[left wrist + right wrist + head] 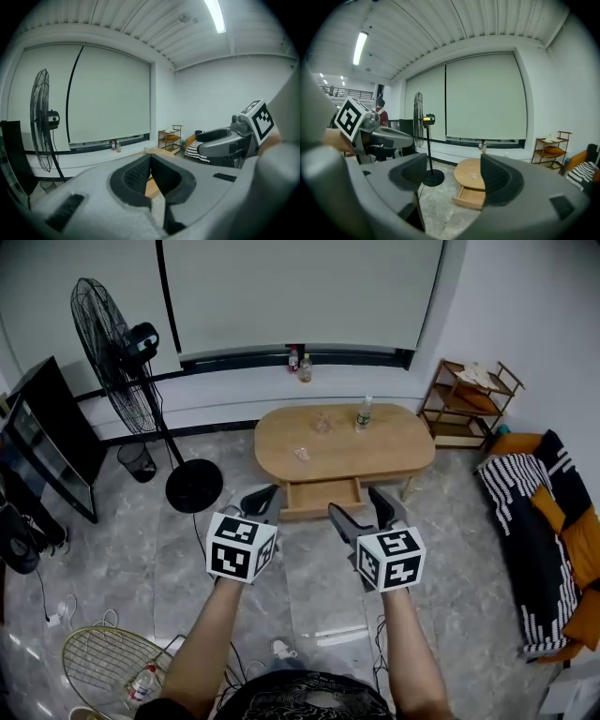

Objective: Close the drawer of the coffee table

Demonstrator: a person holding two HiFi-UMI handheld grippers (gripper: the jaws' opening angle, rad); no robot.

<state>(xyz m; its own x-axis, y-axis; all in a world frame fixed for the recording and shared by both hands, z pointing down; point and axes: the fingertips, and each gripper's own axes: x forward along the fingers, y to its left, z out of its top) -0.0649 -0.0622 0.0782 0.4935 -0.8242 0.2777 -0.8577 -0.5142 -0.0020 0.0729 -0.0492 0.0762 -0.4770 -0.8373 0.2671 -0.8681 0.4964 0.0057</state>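
The two fingers (pixel 501 176) of your right gripper (pixel 453 161) stand apart with only air between them. Through that gap you see the coffee table's drawer (pixel 471 197), well ahead. The fingers (pixel 133 176) of your left gripper (pixel 150 158) are pressed together at their tips, clamped on nothing.

From the head view, both grippers are held side by side in front of the coffee table (pixel 375 451), the left gripper (pixel 262 498) and the right gripper (pixel 356 504) each pointing toward it and near its front edge, not touching it. Your bare forearms (pixel 211 634) reach in from below.

The drawer (pixel 323 495) is pulled out of the side of the coffee table that faces you. A bottle (pixel 365 413) stands upright on the tabletop. To the left of the table stands a tall fan (pixel 122 343); to its right are a small wooden shelf (pixel 469 404) and a sofa (pixel 534 521) with a striped cover.
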